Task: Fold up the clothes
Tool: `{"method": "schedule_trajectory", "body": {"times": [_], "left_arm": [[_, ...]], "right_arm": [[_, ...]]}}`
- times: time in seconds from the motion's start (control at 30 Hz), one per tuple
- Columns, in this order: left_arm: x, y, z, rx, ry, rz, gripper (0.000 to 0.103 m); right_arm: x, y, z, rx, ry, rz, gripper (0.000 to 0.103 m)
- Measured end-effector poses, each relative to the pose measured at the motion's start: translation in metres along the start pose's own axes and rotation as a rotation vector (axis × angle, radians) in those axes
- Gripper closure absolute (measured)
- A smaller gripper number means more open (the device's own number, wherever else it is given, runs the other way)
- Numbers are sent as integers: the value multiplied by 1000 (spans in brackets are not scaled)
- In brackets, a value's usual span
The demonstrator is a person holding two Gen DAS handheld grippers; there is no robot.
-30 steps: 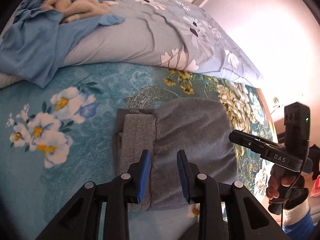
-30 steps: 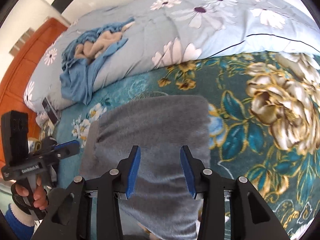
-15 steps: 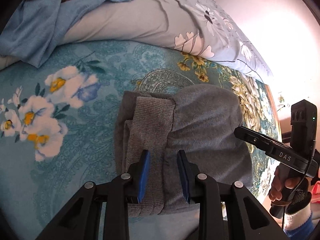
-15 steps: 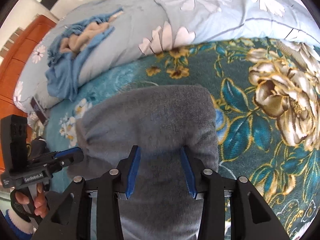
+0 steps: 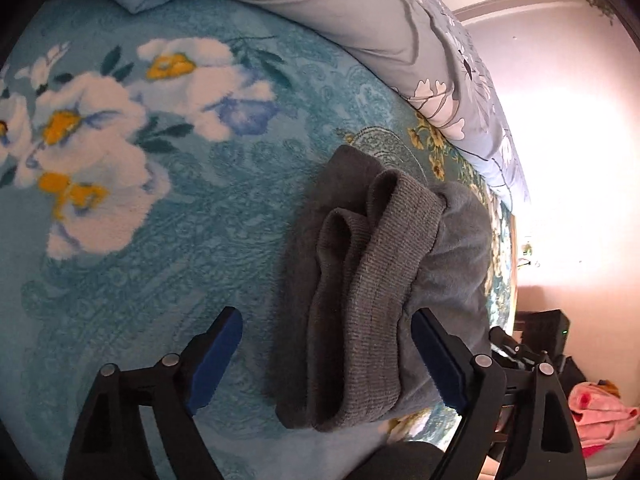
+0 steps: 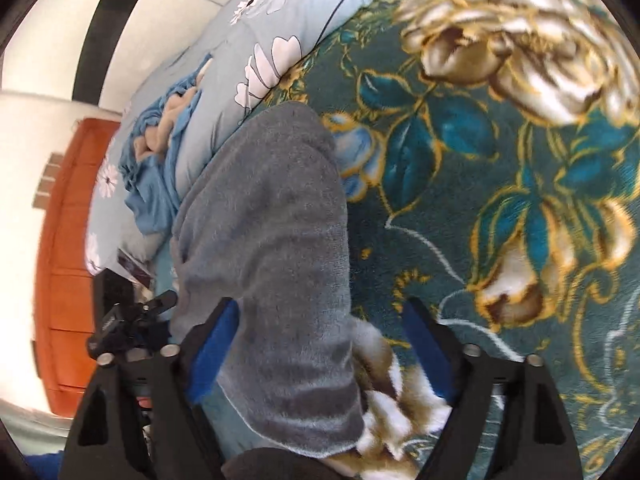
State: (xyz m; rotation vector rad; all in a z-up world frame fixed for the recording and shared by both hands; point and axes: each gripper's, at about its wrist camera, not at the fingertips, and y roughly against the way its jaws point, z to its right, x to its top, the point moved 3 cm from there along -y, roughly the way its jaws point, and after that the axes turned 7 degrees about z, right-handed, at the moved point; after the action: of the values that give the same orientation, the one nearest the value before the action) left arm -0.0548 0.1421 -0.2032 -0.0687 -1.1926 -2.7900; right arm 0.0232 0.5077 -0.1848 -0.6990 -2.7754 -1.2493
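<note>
- Jaws of the left gripper are seen wide and opening, with the folded grey garment between them but not pressed.
- Jaws of the right gripper are also wide and opening, and the grey garment lies between them, not squeezed.
- The garment is laid on the flowery bed blanket, near the pale quilt.
- Blue clothes are piled on the quilt.

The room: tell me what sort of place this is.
Most likely a bedroom. A grey garment lies on a bed's flowered blanket, with a flowered quilt behind it and a wooden cabinet at the side.
</note>
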Motion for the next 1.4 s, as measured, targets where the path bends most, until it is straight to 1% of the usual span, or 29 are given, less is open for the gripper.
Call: {"method": "schedule_trajectory", "body": {"times": [0.07, 0.13, 0.2, 0.23, 0.33, 0.4, 0.5, 0.57, 0.6, 0.63, 0.73, 0.83, 0.93, 1.0, 1.03, 1.07, 1.1, 1.17, 1.2, 1.23, 1.3, 1.4], "left_arm": [[3, -4, 3, -33, 4, 3, 0], [4, -9, 7, -52, -13, -8, 0], [3, -17, 8, -54, -20, -41, 0], [1, -20, 6, -54, -24, -55, 0], [-1, -21, 5, -78, -46, -61, 0], [-1, -21, 3, -99, -39, -69, 0], [3, -22, -1, -125, 4, -106, 0], [8, -20, -5, -144, 66, -107, 0], [8, -19, -5, -152, 67, -99, 0], [6, -17, -5, -160, 61, -88, 0], [2, -19, 2, -144, 14, -87, 1], [-1, -22, 16, -188, -1, -103, 1], [-5, -29, 24, -159, -44, -118, 1], [-7, -34, 29, -136, -73, -128, 2], [-7, -33, 29, -138, -69, -124, 2], [-7, -31, 27, -144, -60, -119, 4], [-6, -30, 27, -144, -59, -117, 7], [-6, -29, 25, -146, -48, -111, 13], [-4, -29, 22, -160, -25, -105, 17], [0, -26, 7, -183, 13, -97, 20], [2, -24, -5, -199, 70, -86, 33], [1, -22, -12, -176, 73, -70, 44]], "right_arm": [[1, -7, 1, 38, -7, -20, 15], [2, -13, 2, 69, -3, -37, 15], [5, -16, 1, 93, 4, -34, 14], [5, -18, 0, 108, 8, -32, 13], [4, -21, 0, 146, 10, -23, 4], [3, -23, 1, 165, 9, -16, 3], [4, -22, 1, 179, 8, -9, 3], [6, -23, 1, 183, 2, -5, 3], [7, -24, 0, 182, 2, -5, 3], [9, -25, -1, 182, 4, -4, 3], [16, -27, -3, 182, 13, 11, 3], [23, -29, -4, 185, 7, 25, 3], [28, -34, -6, 177, 1, 20, 4], [30, -36, -8, 164, 6, 7, 7], [30, -36, -8, 150, 10, -1, 12], [30, -35, -6, 141, 10, -5, 18], [30, -34, -3, 129, 7, -6, 23], [30, -31, 3, 116, -5, -9, 39], [29, -31, 6, 114, -14, -11, 42], [29, -31, 8, 119, -23, -15, 45], [28, -32, 9, 123, -32, -16, 49], [30, -36, 8, 105, -35, -17, 53]]}}
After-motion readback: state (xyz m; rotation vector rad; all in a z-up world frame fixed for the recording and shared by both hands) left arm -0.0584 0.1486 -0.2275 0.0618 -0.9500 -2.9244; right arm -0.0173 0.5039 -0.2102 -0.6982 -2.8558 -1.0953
